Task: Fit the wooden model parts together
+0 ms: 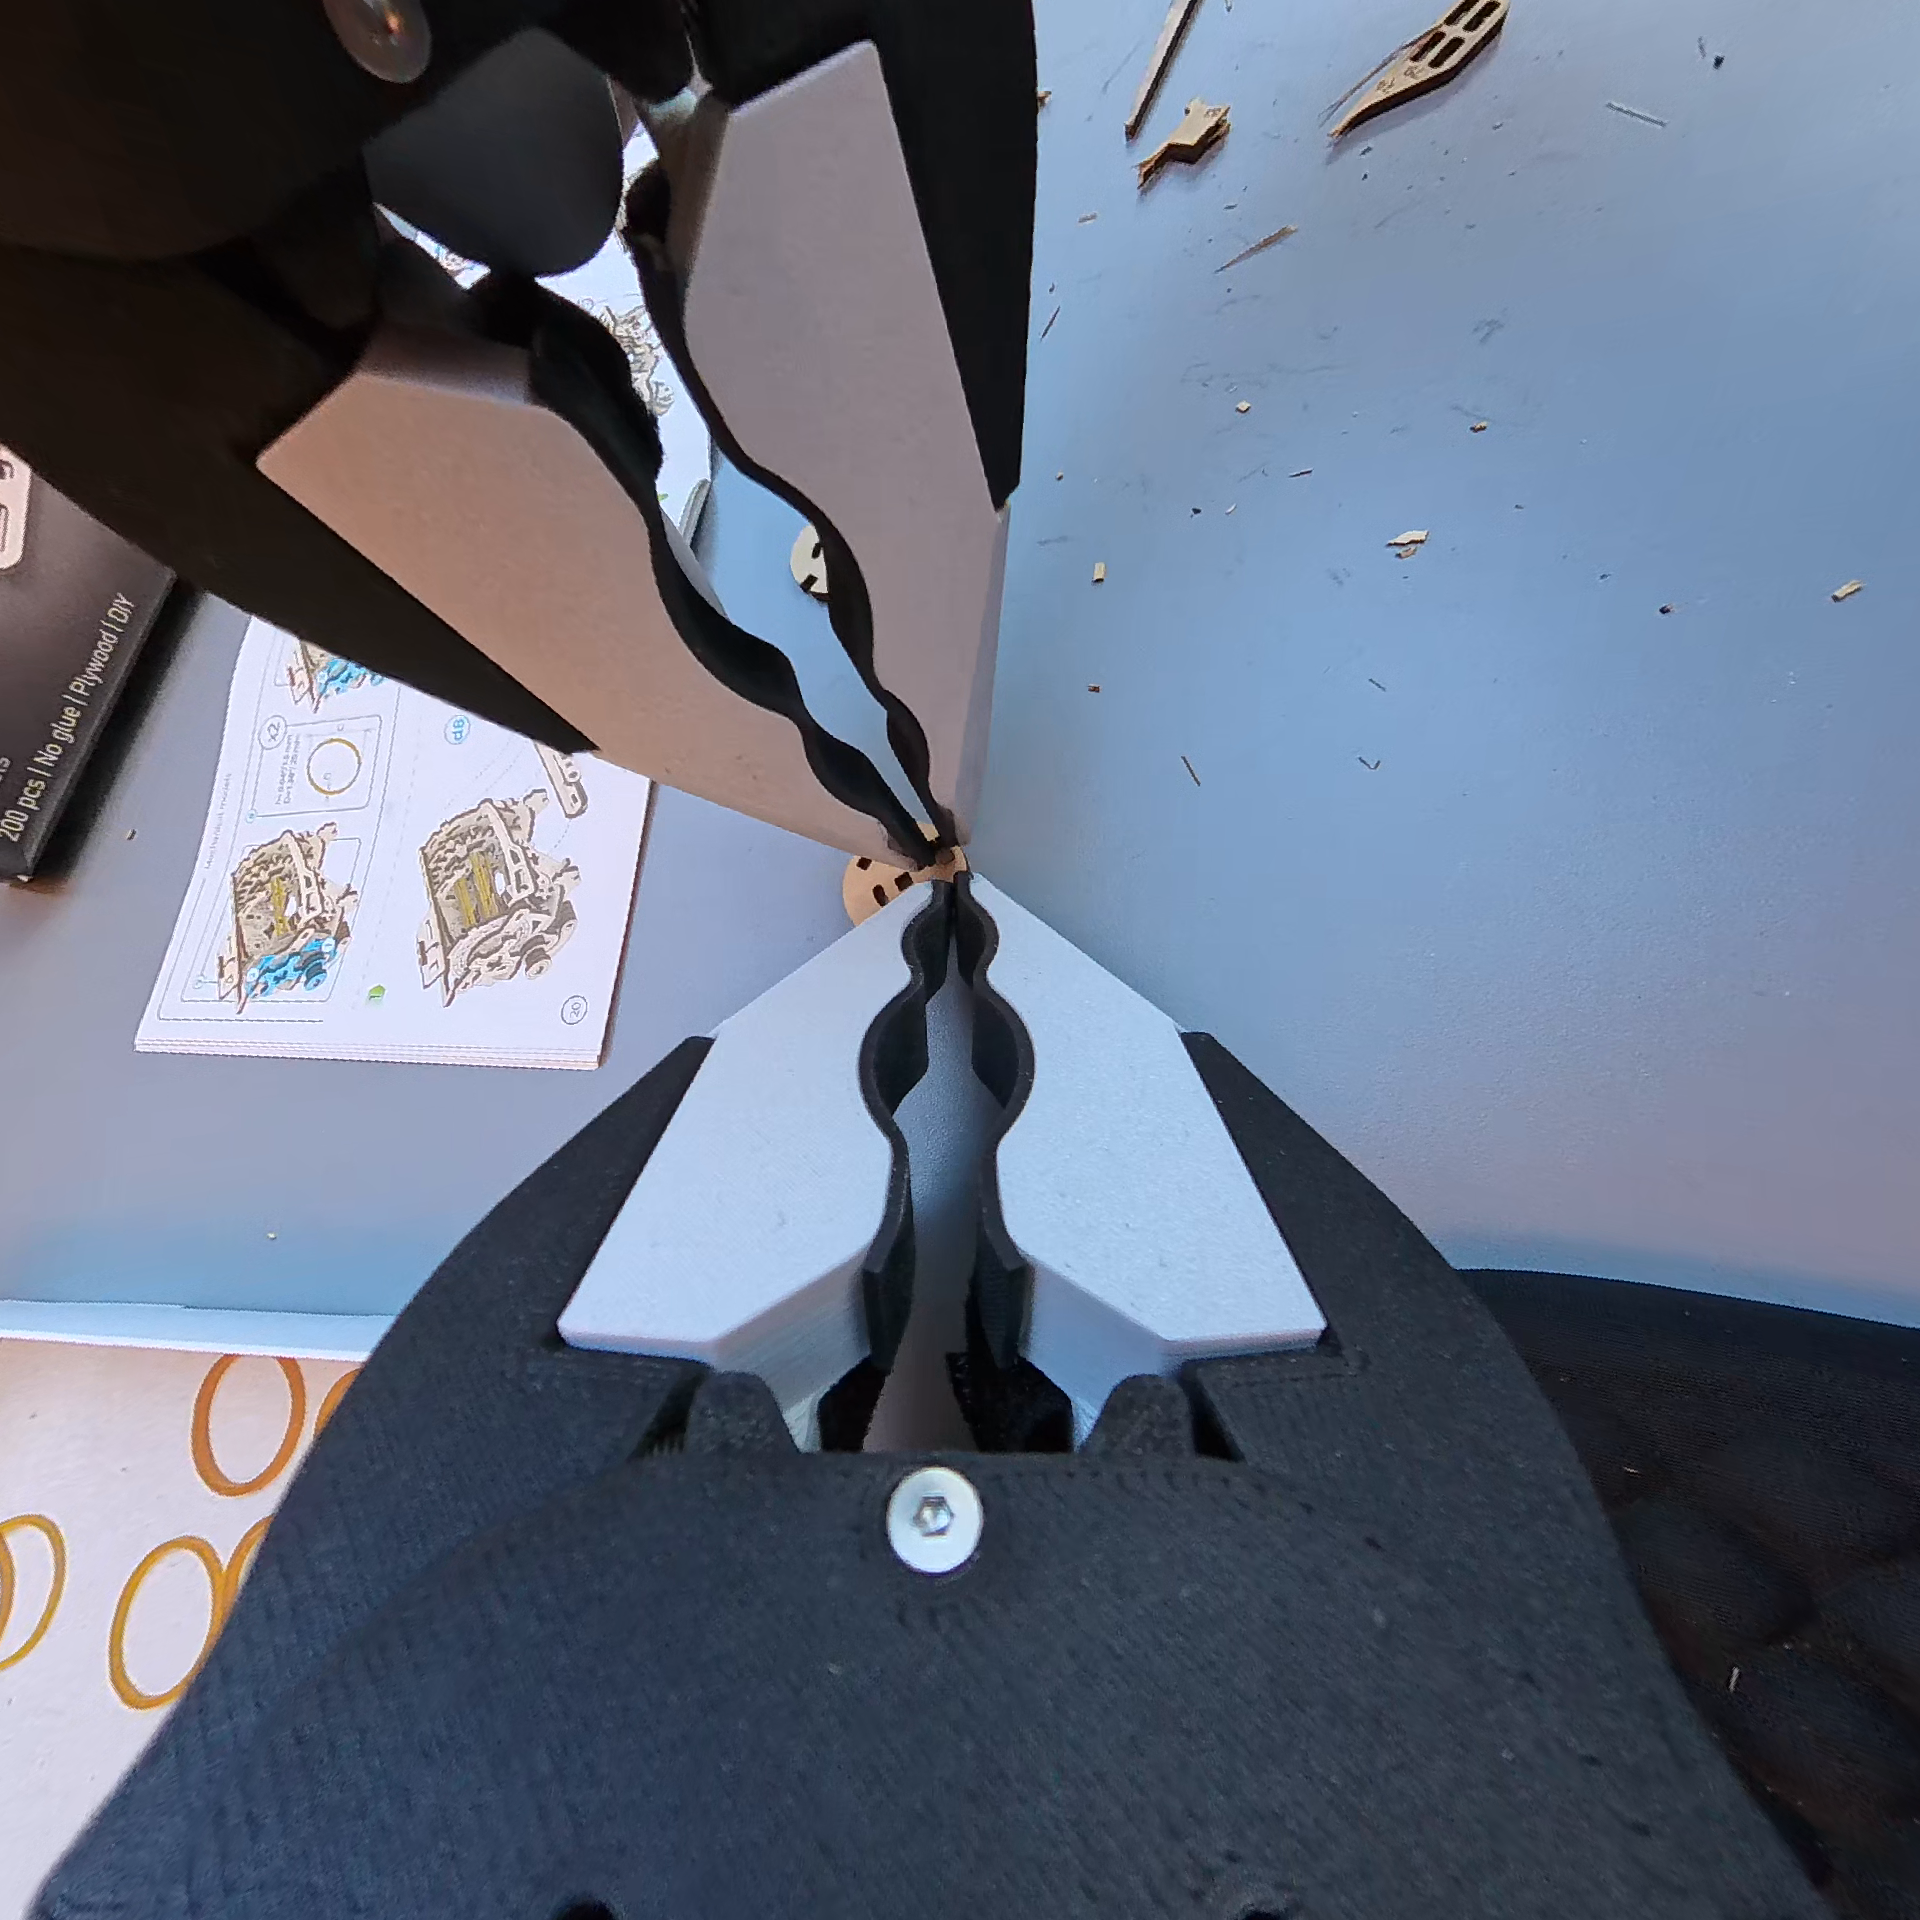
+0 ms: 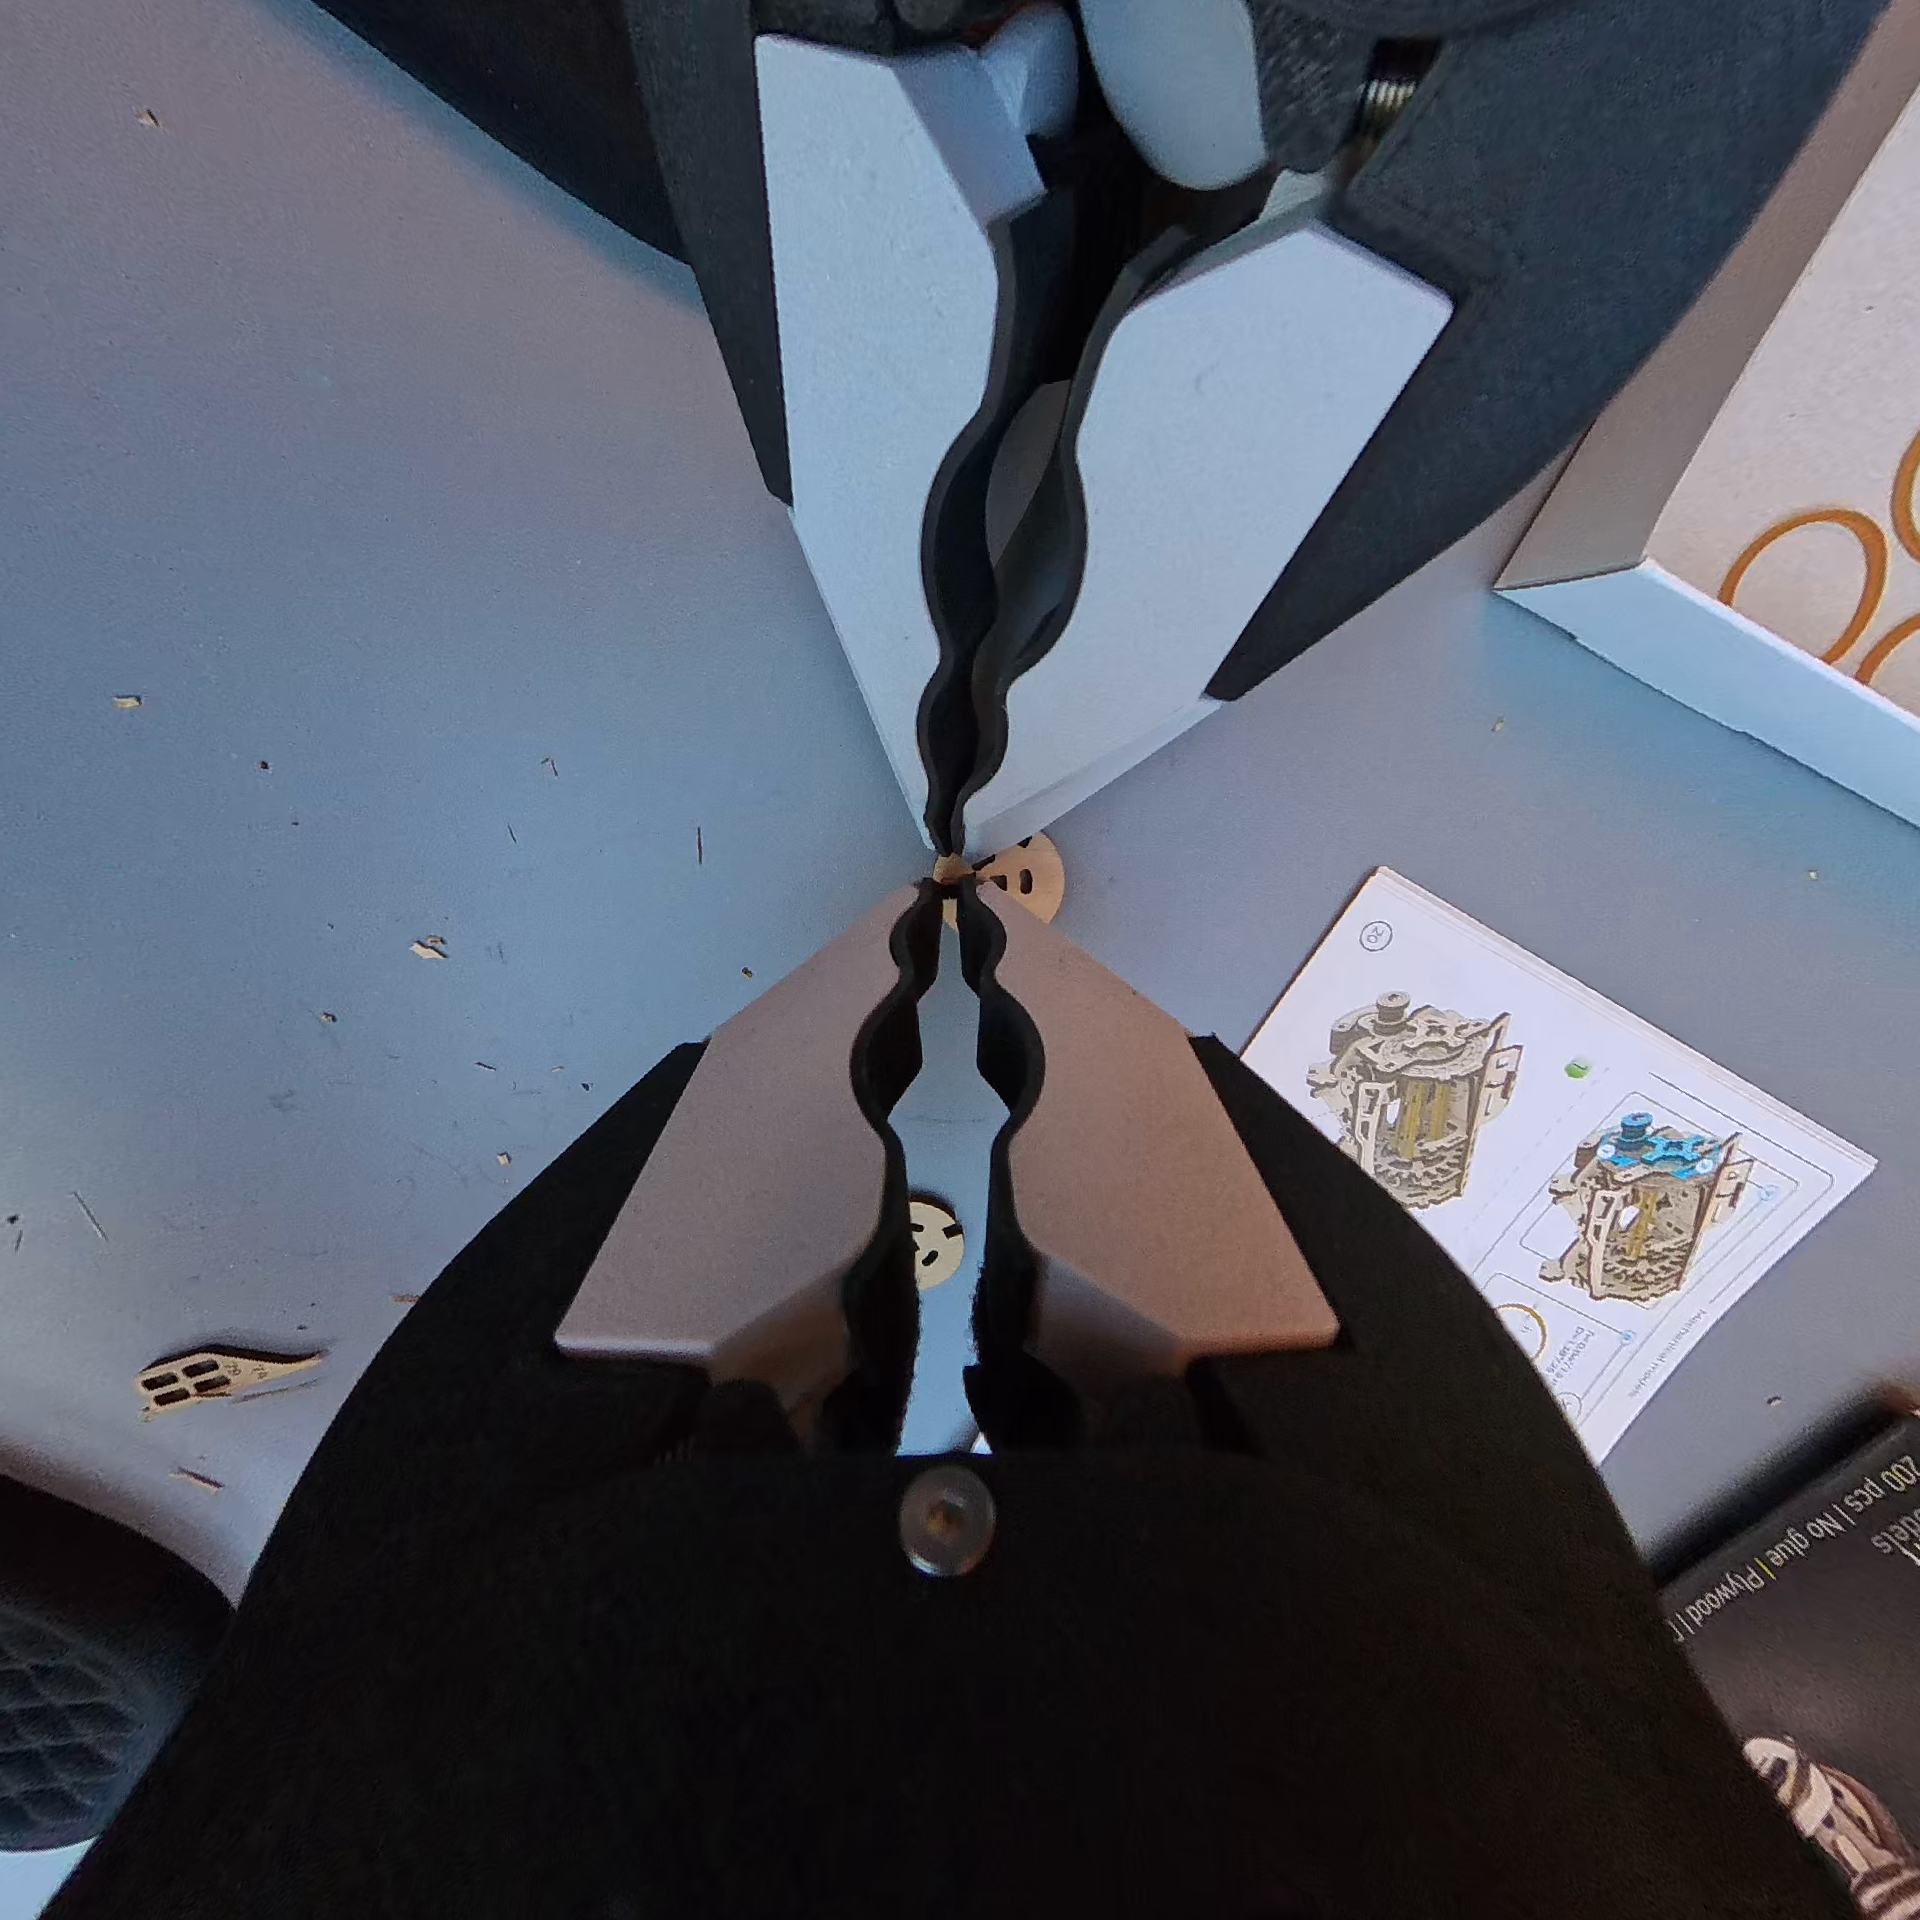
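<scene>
Between both grippers' meeting tips sits a small wooden part (image 2: 945, 869).

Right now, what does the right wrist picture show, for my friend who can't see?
Two tools meet tip to tip over a blue-grey table, the right tool and the left tool both pinching a tiny wooden piece. A round wooden disc lies just behind, an instruction booklet to the right.

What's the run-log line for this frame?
left gripper: shut on small wooden part | right gripper: shut on same part | tips meet above slotted wooden disc | table: wood scraps
</scene>
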